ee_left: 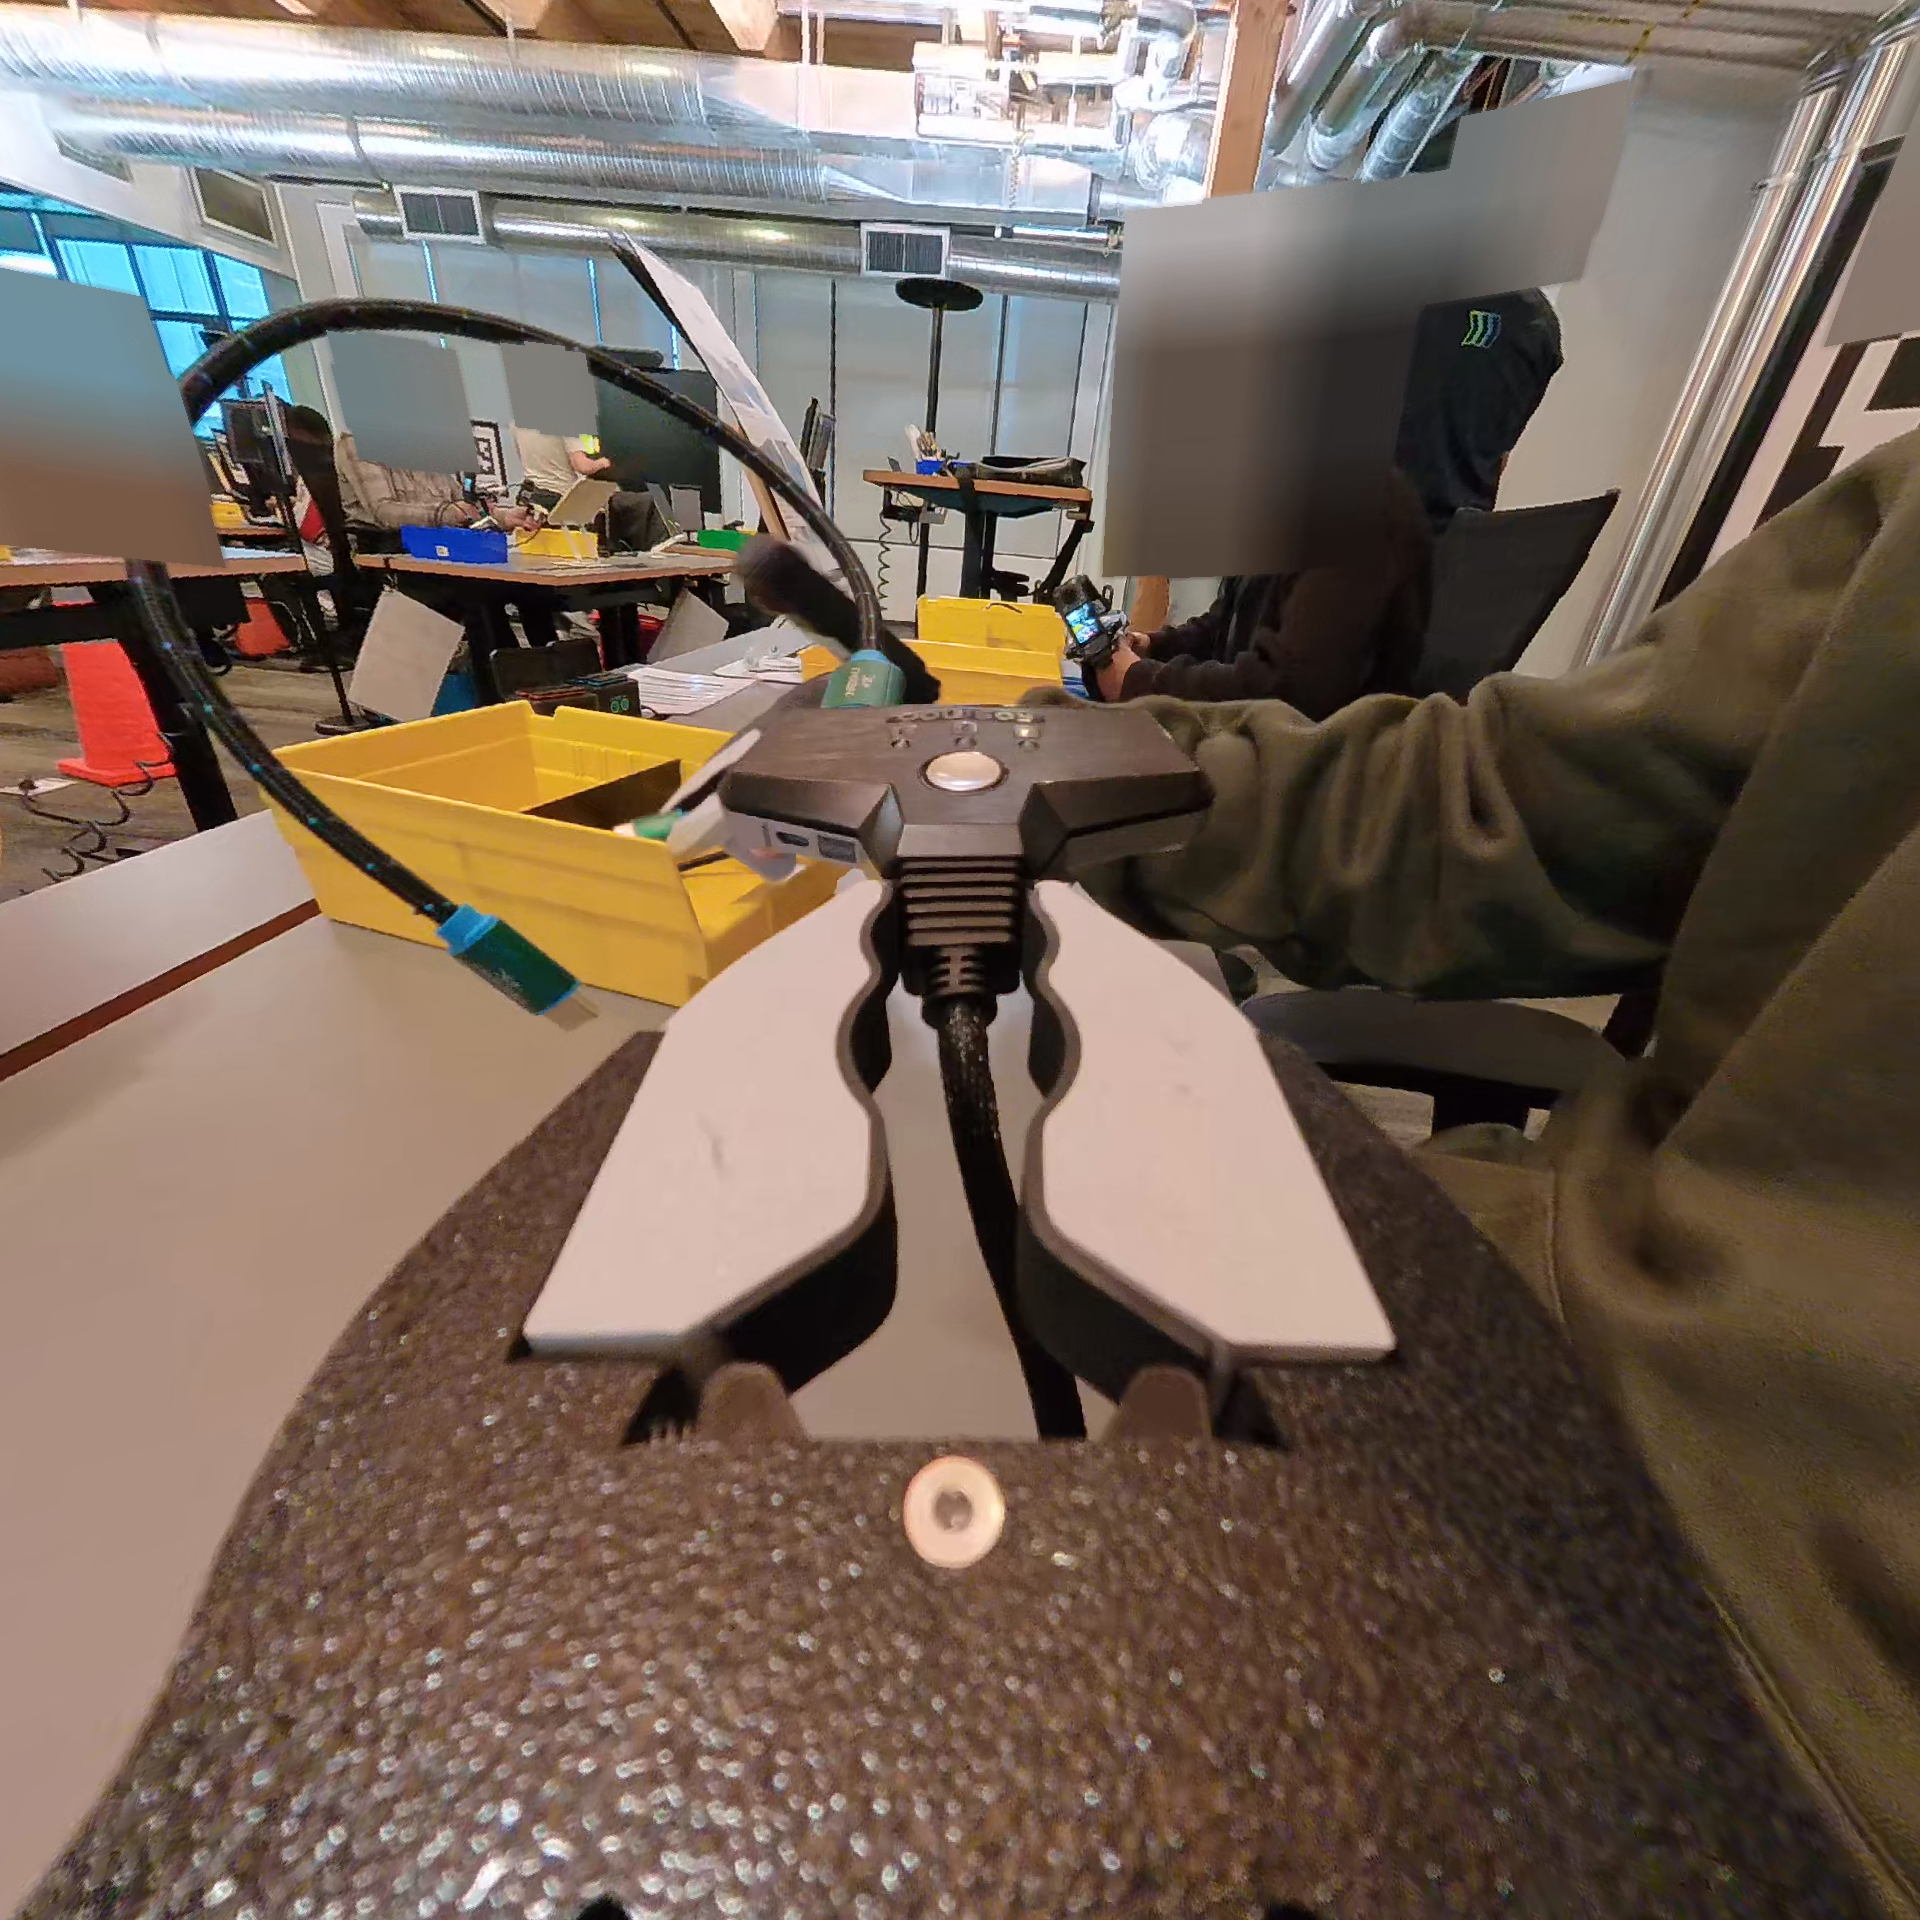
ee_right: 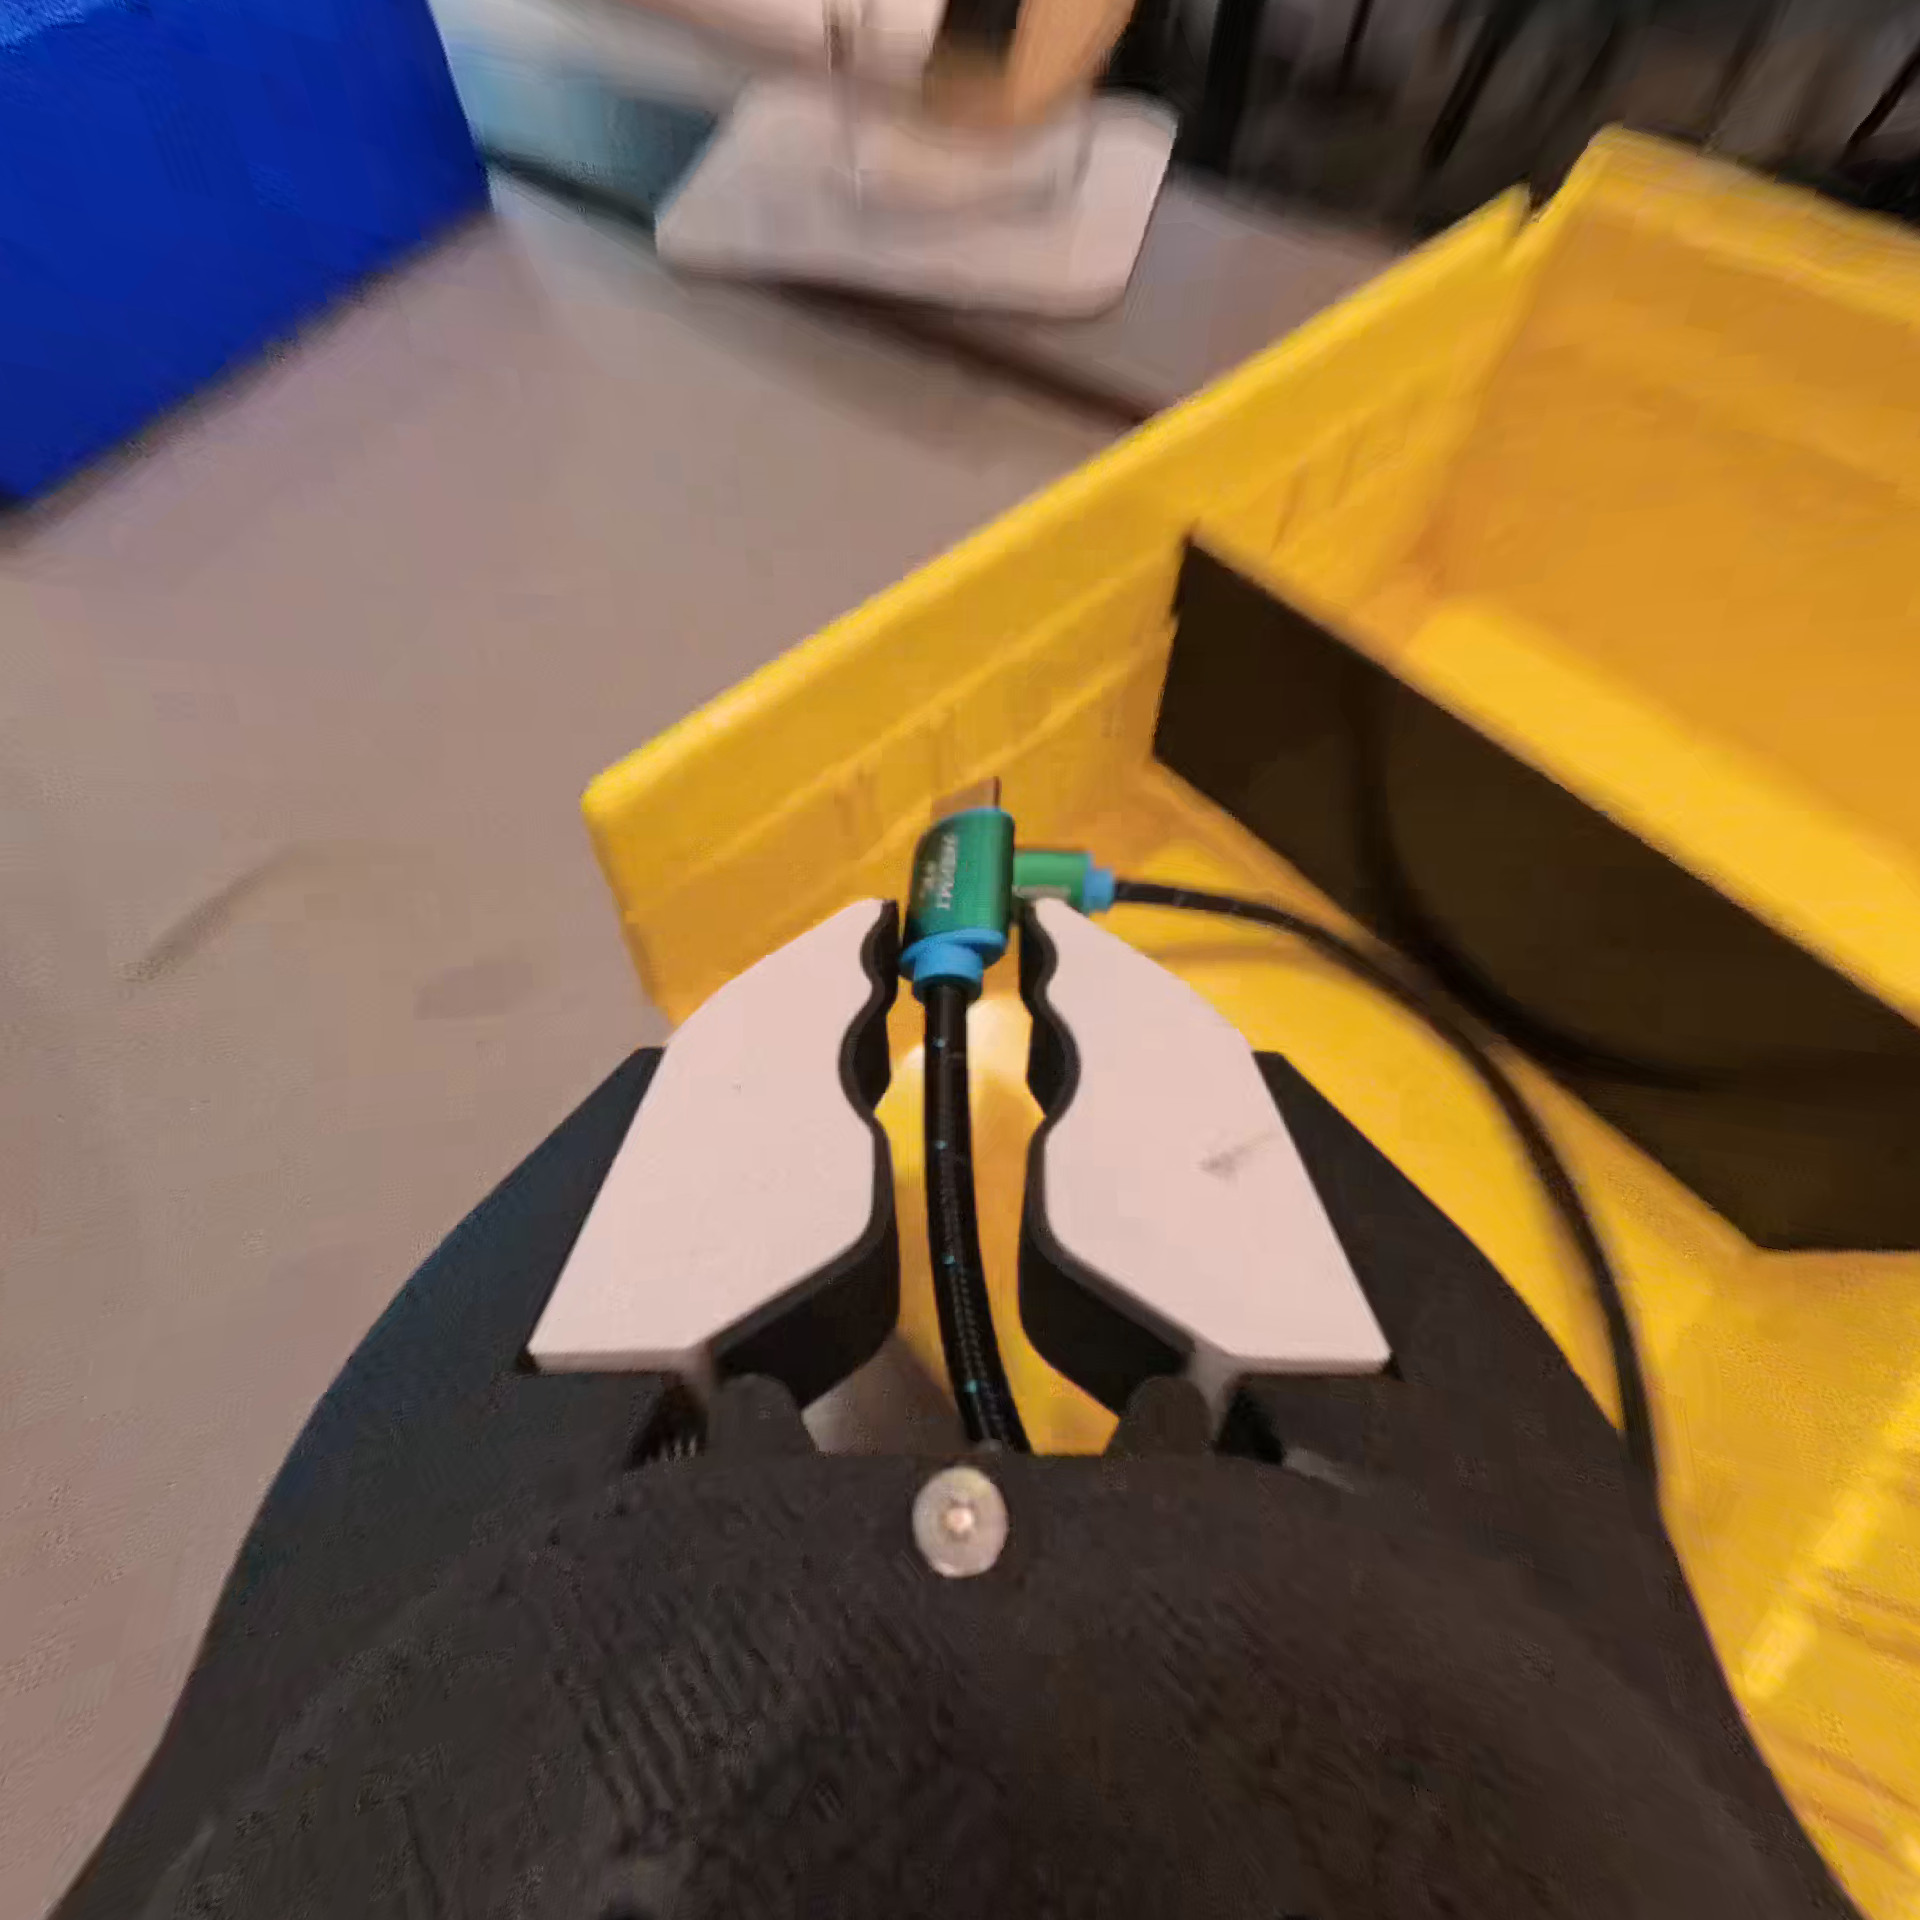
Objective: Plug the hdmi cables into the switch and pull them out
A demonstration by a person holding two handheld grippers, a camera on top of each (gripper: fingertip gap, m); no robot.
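Note:
In the left wrist view my left gripper [ee_left: 958, 914] is shut on the ribbed cable neck of the black HDMI switch [ee_left: 961, 774] and holds it level above the table. A green HDMI plug [ee_left: 864, 681] sits at the switch's far left edge; I cannot tell whether it is seated. Its braided cable [ee_left: 416, 312] arches left to a second green plug [ee_left: 509, 961] hanging over the table. In the right wrist view my right gripper [ee_right: 958, 920] is shut on a green HDMI plug [ee_right: 956, 883] over a yellow bin [ee_right: 935, 675]. That view is blurred.
The yellow bin [ee_left: 468, 831] stands on the grey table [ee_left: 260, 1143] left of the switch. It has a black divider [ee_right: 1455, 831] and holds a smaller green plug [ee_right: 1055, 878] on a thin cable. A blue bin [ee_right: 208, 208] and a grey stand base [ee_right: 914, 208] lie beyond. A green sleeve [ee_left: 1403, 831] fills the right.

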